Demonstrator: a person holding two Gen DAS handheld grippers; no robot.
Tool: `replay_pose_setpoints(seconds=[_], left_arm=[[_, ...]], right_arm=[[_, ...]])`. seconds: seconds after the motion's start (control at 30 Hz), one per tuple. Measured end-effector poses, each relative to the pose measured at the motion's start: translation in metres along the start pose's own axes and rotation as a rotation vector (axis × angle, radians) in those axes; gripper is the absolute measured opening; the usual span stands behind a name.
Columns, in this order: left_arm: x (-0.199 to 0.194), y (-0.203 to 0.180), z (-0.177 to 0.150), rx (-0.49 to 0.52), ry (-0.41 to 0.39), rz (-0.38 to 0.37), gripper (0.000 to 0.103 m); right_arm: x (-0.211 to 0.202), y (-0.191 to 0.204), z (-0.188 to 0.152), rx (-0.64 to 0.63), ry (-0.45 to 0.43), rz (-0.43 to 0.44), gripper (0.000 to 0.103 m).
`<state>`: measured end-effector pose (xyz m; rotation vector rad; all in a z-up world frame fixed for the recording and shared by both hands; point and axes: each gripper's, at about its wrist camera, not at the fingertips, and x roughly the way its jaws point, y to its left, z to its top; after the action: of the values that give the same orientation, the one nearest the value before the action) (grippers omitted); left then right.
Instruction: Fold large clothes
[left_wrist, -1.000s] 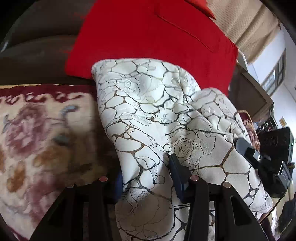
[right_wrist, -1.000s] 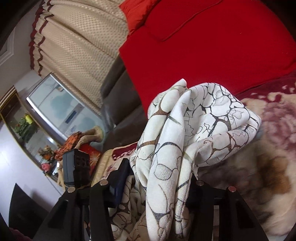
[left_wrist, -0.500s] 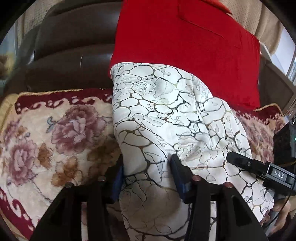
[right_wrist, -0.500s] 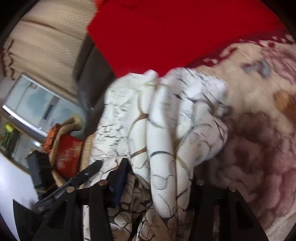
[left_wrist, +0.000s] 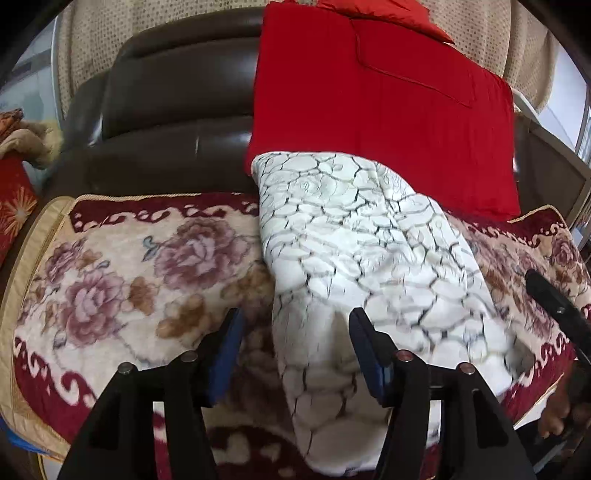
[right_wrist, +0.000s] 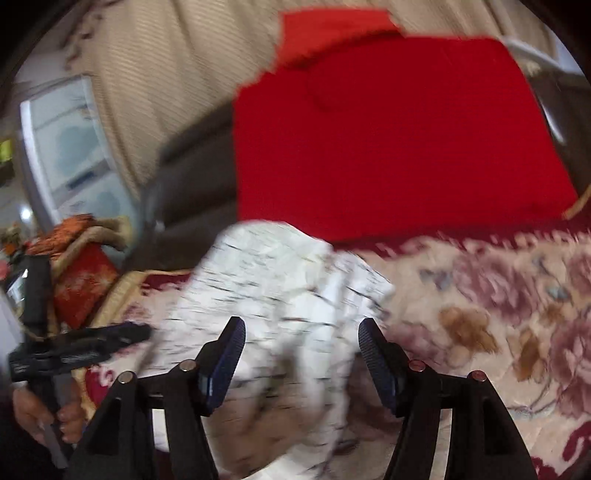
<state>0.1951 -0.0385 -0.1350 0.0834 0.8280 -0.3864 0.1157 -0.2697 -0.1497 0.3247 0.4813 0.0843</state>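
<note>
Left wrist view shows my left tongs (left_wrist: 295, 343) spread wide, holding nothing. My right tongs (right_wrist: 301, 347) gape too. The white cloth with dark crack lines (left_wrist: 369, 258) lies folded on the flowery sofa blanket (left_wrist: 122, 273), so it rests flat. A big red cushion (left_wrist: 380, 110) crowds behind.
</note>
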Motion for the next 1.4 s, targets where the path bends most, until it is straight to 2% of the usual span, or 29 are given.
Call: replay_pose_setpoints(seconds=[0.03, 0.1, 0.2, 0.27, 0.3, 0.43, 0.57, 0.63, 0.67, 0.7, 0.9, 1.0, 1.07, 1.17, 1.4], left_arm=[[0.001, 0.002, -0.003, 0.003, 0.006, 0.002, 0.060], [0.007, 0.000, -0.014, 0.020, 0.023, 0.027, 0.061], [0.014, -0.006, -0.023, 0.087, 0.001, 0.103, 0.070], [0.020, -0.005, -0.025, 0.093, 0.024, 0.088, 0.074], [0.019, -0.002, -0.026, 0.064, 0.027, 0.076, 0.074], [0.002, 0.001, -0.033, 0.035, -0.007, 0.105, 0.076], [-0.024, -0.001, -0.042, 0.024, -0.039, 0.188, 0.080], [-0.041, -0.002, -0.045, 0.021, -0.064, 0.231, 0.085], [-0.050, -0.003, -0.047, 0.020, -0.083, 0.251, 0.085], [-0.062, -0.003, -0.049, 0.018, -0.106, 0.275, 0.085], [-0.124, -0.011, -0.053, 0.043, -0.205, 0.366, 0.089], [-0.156, -0.014, -0.055, 0.045, -0.261, 0.374, 0.092], [-0.174, -0.016, -0.056, 0.038, -0.292, 0.372, 0.099], [-0.204, -0.018, -0.058, 0.024, -0.358, 0.375, 0.099], [-0.236, -0.022, -0.063, 0.011, -0.387, 0.387, 0.099]], right_arm=[[-0.002, 0.010, -0.002, -0.028, -0.004, 0.015, 0.058], [0.002, 0.034, -0.007, -0.102, 0.024, 0.022, 0.040], [0.028, 0.044, -0.033, -0.115, 0.171, 0.014, 0.039], [0.056, 0.041, -0.055, -0.116, 0.302, -0.040, 0.039], [0.061, 0.039, -0.062, -0.118, 0.319, -0.058, 0.039], [0.040, 0.042, -0.053, -0.100, 0.267, -0.050, 0.039], [0.007, 0.044, -0.045, -0.092, 0.233, -0.055, 0.040], [-0.010, 0.050, -0.039, -0.113, 0.203, -0.070, 0.045], [-0.021, 0.055, -0.034, -0.123, 0.180, -0.074, 0.053], [-0.031, 0.061, -0.030, -0.127, 0.162, -0.071, 0.056], [-0.082, 0.093, -0.009, -0.147, 0.092, -0.077, 0.060], [-0.101, 0.107, -0.006, -0.157, 0.076, -0.074, 0.061], [-0.112, 0.114, -0.005, -0.160, 0.065, -0.079, 0.062], [-0.126, 0.121, -0.002, -0.162, 0.045, -0.078, 0.062], [-0.153, 0.129, -0.004, -0.112, 0.048, -0.099, 0.066]])
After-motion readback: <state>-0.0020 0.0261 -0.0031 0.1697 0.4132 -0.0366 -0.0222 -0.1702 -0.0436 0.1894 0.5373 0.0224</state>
